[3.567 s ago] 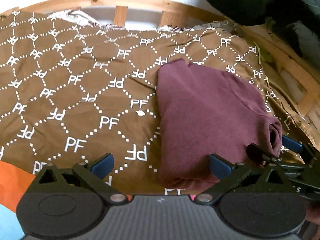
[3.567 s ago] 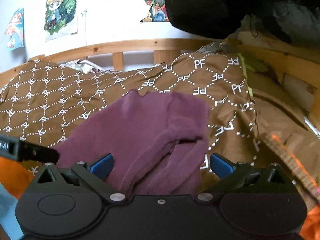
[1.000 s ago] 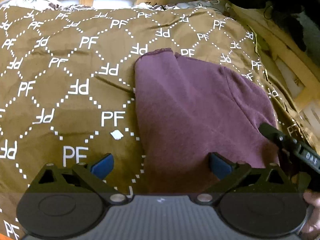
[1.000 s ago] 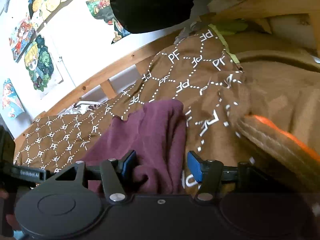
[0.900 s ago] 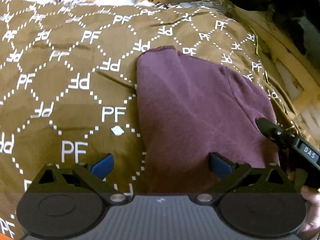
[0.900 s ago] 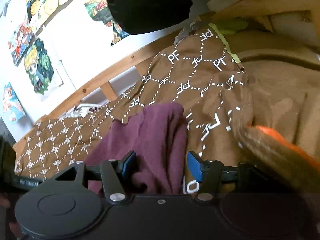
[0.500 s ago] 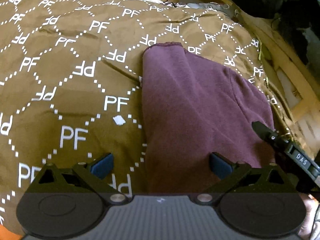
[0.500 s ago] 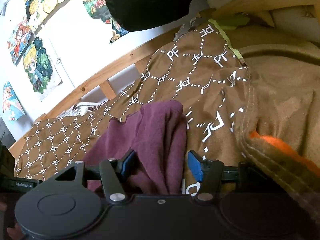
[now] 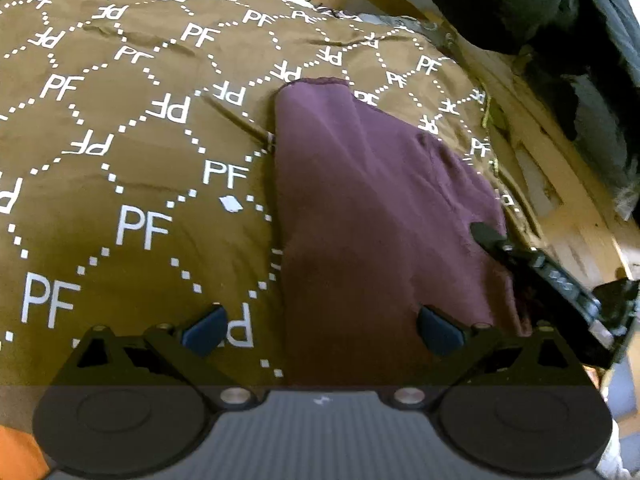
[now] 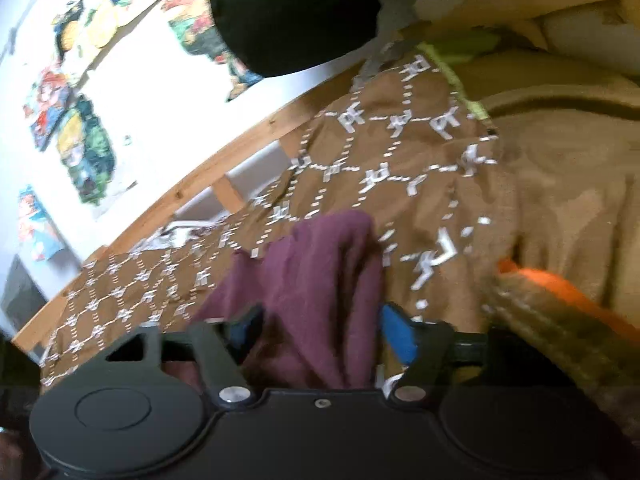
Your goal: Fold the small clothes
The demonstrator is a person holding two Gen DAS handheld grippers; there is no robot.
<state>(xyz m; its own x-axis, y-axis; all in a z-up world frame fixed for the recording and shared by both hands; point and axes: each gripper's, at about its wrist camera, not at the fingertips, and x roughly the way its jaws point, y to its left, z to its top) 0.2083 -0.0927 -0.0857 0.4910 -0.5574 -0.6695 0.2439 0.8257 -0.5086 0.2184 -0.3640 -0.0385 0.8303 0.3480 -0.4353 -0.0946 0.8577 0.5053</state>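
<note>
Your left gripper is spread wide, nothing between its blue pads, and it hangs low over the near edge of the maroon garment. One pad sits above the brown bedspread, the other above the maroon cloth.

That garment lies folded on the bedspread, a long maroon block running away from you, its far end rounded near the white "PF" lettering. Its left edge is straight and clean against the brown fabric; a soft crease runs down its middle.

Over on its right edge, your right gripper comes in from the side, its black tip right at the cloth.

From the right wrist view, your right gripper is narrowed down on a bunched fold of the maroon garment, which rises in a ridge between the blue pads. The pads press in on both sides of that ridge, so you are gripping cloth. This view is blurred and tilted.

Beyond the garment, the bedspread climbs toward the wooden bed rail. Colourful posters hang on the white wall behind. A dark bundle hangs at the top, and an orange-edged blanket lies at the right.
</note>
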